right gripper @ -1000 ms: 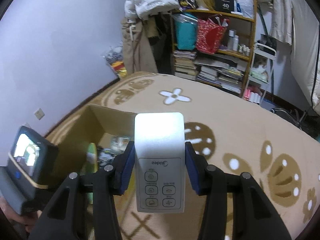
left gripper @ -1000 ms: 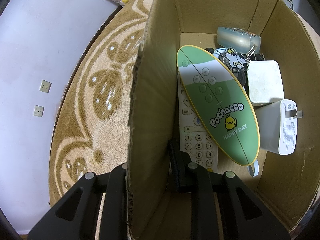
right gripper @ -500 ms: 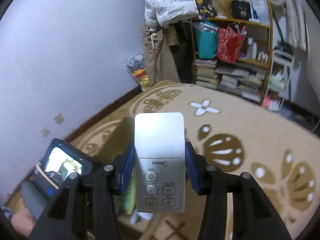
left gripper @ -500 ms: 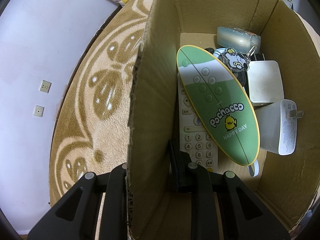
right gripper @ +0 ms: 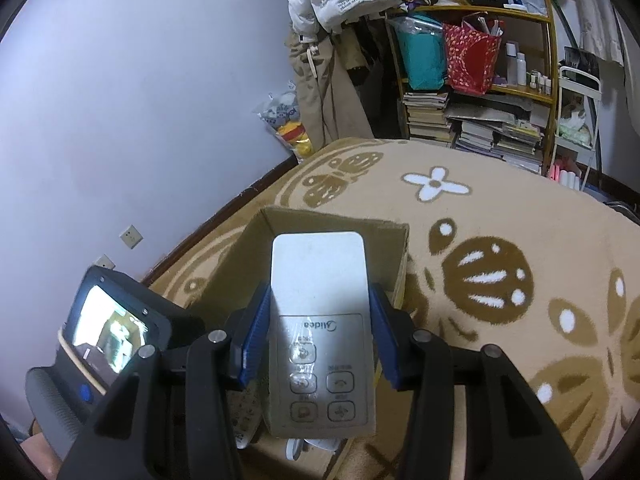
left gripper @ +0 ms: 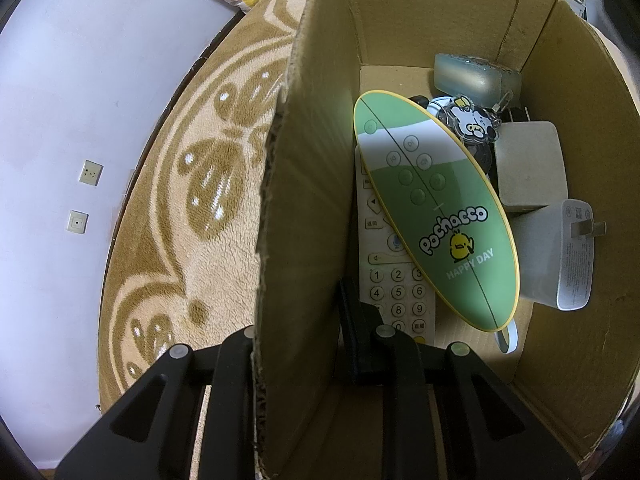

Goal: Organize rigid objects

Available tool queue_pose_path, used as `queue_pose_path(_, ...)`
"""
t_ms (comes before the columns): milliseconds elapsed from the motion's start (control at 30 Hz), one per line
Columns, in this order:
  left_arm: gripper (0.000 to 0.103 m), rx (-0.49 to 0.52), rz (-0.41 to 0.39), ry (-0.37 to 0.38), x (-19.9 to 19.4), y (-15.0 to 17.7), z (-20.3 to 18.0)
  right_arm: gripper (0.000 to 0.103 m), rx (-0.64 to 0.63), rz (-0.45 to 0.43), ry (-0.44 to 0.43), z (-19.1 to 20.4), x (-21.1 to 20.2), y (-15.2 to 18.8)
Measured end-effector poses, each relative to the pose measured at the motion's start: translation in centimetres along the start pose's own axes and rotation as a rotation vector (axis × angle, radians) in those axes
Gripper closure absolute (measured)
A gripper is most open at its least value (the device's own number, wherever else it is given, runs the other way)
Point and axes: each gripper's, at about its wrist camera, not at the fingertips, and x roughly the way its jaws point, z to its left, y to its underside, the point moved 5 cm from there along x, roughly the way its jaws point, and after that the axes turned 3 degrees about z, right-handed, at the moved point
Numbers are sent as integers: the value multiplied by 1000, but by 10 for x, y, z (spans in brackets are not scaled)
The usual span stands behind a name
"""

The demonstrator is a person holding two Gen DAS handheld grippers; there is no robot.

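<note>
Cardboard box [right gripper: 248,256], brown and open-topped, sits on the patterned beige rug [right gripper: 500,216], its near wall pinched in the left gripper [left gripper: 298,344]. Above it the right gripper [right gripper: 318,344] clamps a white rectangular Midea remote [right gripper: 320,320] in its blue pads. Risk: the box is crowded, so the remote could land on the green oval remote [left gripper: 436,216] and tip out.

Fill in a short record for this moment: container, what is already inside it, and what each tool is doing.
container: cardboard box on a patterned rug
inside: green oval remote lying over a white keypad remote; white charger; cartoon keychain
left tool: shut on the box's side wall, one finger inside, one outside
right tool: shut on a white Midea remote, held above the open box
</note>
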Motion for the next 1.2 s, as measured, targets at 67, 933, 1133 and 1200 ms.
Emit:
queue_pose_path(67,83,0,0,0,0,0,0,52,2,6,6,-1,3,2)
queue_pose_path(933,82,-32,-40,7,-19,9,11,29,49,18,112,-30,-41,26)
queue_pose_path(1133,82,-47,-83,24,-40,17,17,20,46,27,156,-37,-54,37)
queue_pose_path(1200,79,-57,-103,48,-49,20,18,16,46,15,166,-39,-62,39)
